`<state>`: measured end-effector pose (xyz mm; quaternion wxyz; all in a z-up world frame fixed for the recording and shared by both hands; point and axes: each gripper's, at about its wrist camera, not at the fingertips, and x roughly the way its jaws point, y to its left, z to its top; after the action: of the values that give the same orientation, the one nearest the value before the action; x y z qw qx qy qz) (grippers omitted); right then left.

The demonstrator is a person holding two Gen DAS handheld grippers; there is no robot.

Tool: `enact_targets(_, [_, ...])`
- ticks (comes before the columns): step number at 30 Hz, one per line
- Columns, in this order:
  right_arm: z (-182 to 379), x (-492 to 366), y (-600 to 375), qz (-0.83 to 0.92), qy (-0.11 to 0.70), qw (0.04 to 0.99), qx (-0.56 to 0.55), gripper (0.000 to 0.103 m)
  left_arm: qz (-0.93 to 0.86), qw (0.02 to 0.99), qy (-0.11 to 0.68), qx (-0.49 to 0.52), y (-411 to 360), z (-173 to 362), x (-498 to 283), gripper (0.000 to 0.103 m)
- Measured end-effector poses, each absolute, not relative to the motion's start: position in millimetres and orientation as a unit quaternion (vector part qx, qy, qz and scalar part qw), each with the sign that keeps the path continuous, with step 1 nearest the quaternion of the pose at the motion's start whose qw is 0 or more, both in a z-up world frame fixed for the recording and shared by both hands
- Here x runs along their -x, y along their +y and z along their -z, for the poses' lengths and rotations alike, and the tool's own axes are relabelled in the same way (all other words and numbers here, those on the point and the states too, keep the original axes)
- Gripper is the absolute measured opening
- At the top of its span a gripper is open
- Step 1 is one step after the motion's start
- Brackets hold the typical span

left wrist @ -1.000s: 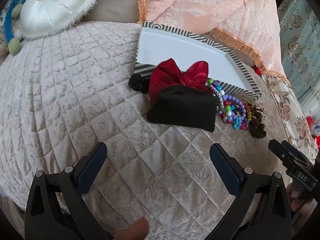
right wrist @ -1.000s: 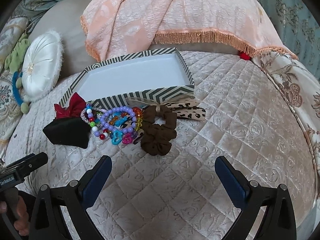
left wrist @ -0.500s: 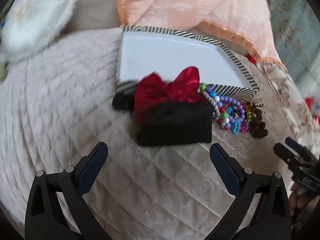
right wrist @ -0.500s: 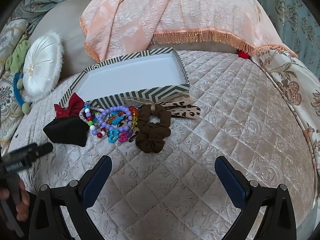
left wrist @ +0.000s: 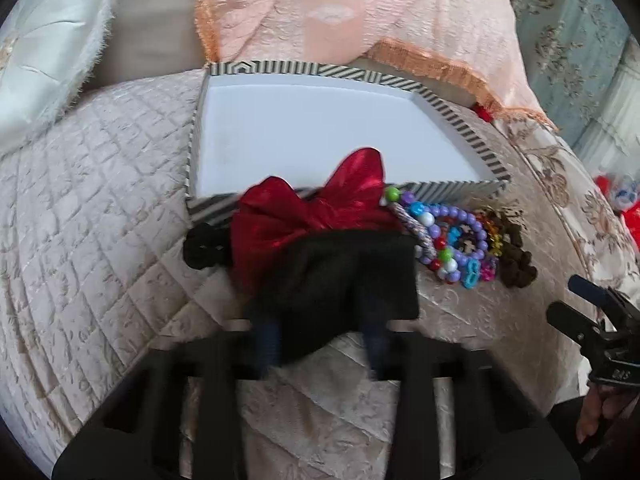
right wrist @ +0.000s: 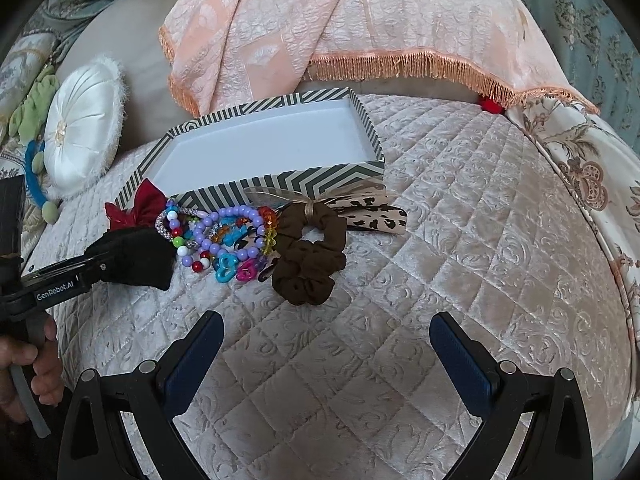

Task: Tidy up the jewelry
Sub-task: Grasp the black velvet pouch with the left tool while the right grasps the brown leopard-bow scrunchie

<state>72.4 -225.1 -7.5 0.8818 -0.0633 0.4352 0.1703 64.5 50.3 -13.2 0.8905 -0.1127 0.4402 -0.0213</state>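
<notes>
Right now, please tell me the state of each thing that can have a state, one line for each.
left gripper: jaws have just been closing, now shut on the black pouch.
right gripper: open, holding nothing.
black pouch: pinched at its near edge, on the quilt.
striped box: open, nothing inside.
bead bracelets: piled outside the box.
brown scrunchie: lying free on the quilt.

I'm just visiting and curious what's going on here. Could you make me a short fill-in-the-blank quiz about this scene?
1. The left gripper has just been closing its fingers on the fuzzy ____ pouch.
2. The striped cardboard box has a plain ____ inside.
3. The brown fabric scrunchie lies ____ the box, on the quilted bedspread.
4. The right gripper hangs with its fingers ____.

Missing words: black; white; outside; open
</notes>
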Motion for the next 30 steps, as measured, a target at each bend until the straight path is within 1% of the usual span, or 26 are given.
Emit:
enact_targets(2, [7.4,-72.4,-225.2,-0.17,0.435,0.882,0.063,0.103,0.043,0.891,0.435,0.127,48.8,8.3,-54.9,0.013])
enact_targets(7, [8.6,-75.9,-232.2,-0.169,0.441,0.88,0.051,0.103,0.083,0.895,0.418,0.133,37.1,-8.1,-16.8,0.013])
enact_targets(11, [12.3,-82.8,-243.1,-0.167,0.454,0.874,0.038,0.103,0.06,0.894,0.426,0.128,33.4,-5.5,-5.3,0.013])
enact_targets(14, [17.6,-88.1,-249.4,-0.183,0.473,0.862,0.025,0.103,0.031,0.899,0.421,0.117,30.8,-3.9,-8.3,0.014])
enact_targets(16, [17.7,-89.7,-252.3,-0.195,0.47,0.86,0.025,0.102,0.018,0.899,0.421,0.117,30.7,0.2,-12.2,0.014])
enact_targets(18, [13.9,-90.9,-250.5,-0.225,0.458,0.859,0.026,0.097,0.008,0.899,0.422,0.117,32.6,4.3,-15.0,0.014])
enact_targets(21, [8.7,-91.5,-239.5,-0.257,0.431,0.863,0.062,0.09,-0.001,0.892,0.432,0.131,35.8,11.6,-21.7,0.015])
enact_targets(22, [8.8,-93.8,-235.8,-0.257,0.427,0.864,0.074,0.082,-0.001,0.89,0.436,0.137,37.6,13.2,-23.5,0.017])
enact_targets(23, [10.1,-97.1,-233.3,-0.261,0.428,0.862,0.078,0.074,0.0,0.889,0.435,0.142,38.4,13.5,-24.2,0.02])
enact_targets(24, [12.9,-102.0,-230.6,-0.271,0.434,0.856,0.074,0.07,-0.001,0.889,0.434,0.146,39.9,13.4,-24.8,0.022])
enact_targets(25, [15.0,-105.2,-228.8,-0.274,0.437,0.853,0.073,0.063,-0.003,0.889,0.433,0.151,41.6,13.3,-25.1,0.028])
enact_targets(26, [17.1,-108.0,-227.1,-0.273,0.439,0.852,0.077,0.06,-0.004,0.889,0.432,0.155,42.8,13.5,-25.8,0.035])
enact_targets(27, [19.7,-111.4,-223.9,-0.271,0.441,0.852,0.083,0.058,-0.007,0.888,0.431,0.16,44.4,13.6,-27.1,0.037])
enact_targets(29, [24.7,-118.1,-218.2,-0.286,0.451,0.842,0.078,0.052,-0.01,0.888,0.428,0.167,46.7,14.3,-28.1,0.038])
enact_targets(30, [27.9,-120.3,-213.8,-0.291,0.453,0.839,0.081,0.052,-0.011,0.888,0.427,0.169,47.1,14.7,-28.4,0.038])
